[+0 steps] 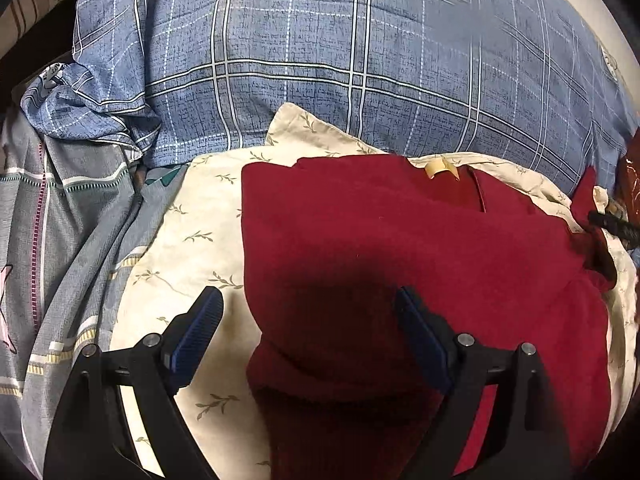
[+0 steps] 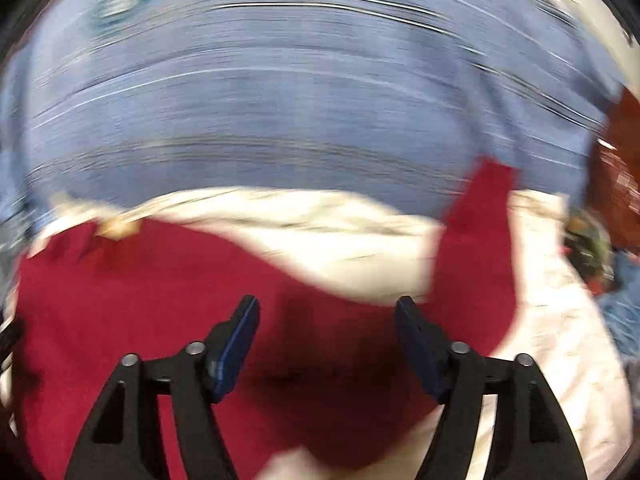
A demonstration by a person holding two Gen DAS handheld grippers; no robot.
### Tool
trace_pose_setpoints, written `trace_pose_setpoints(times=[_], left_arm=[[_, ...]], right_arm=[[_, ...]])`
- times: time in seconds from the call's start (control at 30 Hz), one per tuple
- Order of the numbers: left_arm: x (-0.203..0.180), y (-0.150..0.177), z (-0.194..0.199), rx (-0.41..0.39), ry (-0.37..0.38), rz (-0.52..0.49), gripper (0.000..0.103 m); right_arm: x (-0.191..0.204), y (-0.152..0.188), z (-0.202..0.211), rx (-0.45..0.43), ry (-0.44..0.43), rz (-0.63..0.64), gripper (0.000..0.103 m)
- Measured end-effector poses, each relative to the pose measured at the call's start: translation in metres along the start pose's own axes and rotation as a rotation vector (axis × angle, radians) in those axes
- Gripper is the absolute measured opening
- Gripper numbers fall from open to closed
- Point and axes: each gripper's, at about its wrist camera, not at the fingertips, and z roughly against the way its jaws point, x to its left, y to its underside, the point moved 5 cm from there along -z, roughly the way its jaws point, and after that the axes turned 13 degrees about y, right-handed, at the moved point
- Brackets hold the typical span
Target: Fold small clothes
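A blue plaid quilt (image 1: 320, 60) backs a cream leaf-print cloth (image 1: 192, 236) — the red garment (image 1: 400, 248) lies on it, left gripper (image 1: 310, 306) and right gripper (image 2: 327, 314) both spread wide, holding nothing.

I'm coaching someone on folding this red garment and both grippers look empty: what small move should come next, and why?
Probably lower the left gripper and close it on the near edge of the red garment. Both it and the right gripper are open and hold nothing, and the garment lies partly folded on the cream floral cloth. The right view is motion-blurred, so that side is hard to judge.
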Motion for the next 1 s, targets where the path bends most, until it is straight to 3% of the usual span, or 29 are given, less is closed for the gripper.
trace_pose_setpoints(times=[0.1,0.2,0.23,0.27,0.33,0.37,0.4,0.53,0.73,0.87,1.0], left_arm=[[0.000,0.001,-0.002,0.005,0.002,0.006,0.088],[0.001,0.002,-0.004,0.011,-0.001,0.003,0.088],[0.001,0.002,-0.005,0.011,-0.002,0.001,0.088],[0.002,0.002,-0.006,0.011,-0.004,0.001,0.088],[0.005,0.001,-0.005,0.013,-0.004,0.015,0.088],[0.006,0.001,-0.005,0.011,0.000,0.026,0.088],[0.008,0.000,-0.004,0.010,0.003,0.036,0.088],[0.011,-0.004,0.005,-0.022,0.031,0.079,0.088],[0.013,-0.012,0.020,-0.084,0.064,0.104,0.088],[0.017,-0.013,0.024,-0.097,0.067,0.120,0.088],[0.021,-0.016,0.029,-0.121,0.072,0.132,0.088]], right_arm=[[-0.036,-0.016,-0.042,0.073,0.088,-0.057,0.076],[-0.041,-0.022,-0.081,0.171,0.081,-0.076,0.075],[-0.042,-0.020,-0.092,0.201,0.083,-0.063,0.069],[-0.044,-0.016,-0.105,0.233,0.109,-0.045,0.050],[-0.051,-0.008,-0.116,0.247,0.142,-0.029,0.031],[-0.055,-0.008,-0.113,0.229,0.114,-0.049,0.017],[-0.062,-0.007,-0.108,0.218,0.078,-0.085,0.009],[-0.080,-0.011,-0.066,0.129,-0.064,-0.183,0.009],[-0.067,-0.030,0.020,-0.041,-0.259,-0.168,0.009],[-0.013,-0.037,0.065,-0.116,-0.370,-0.069,0.009],[0.066,-0.030,0.104,-0.169,-0.501,0.074,0.009]])
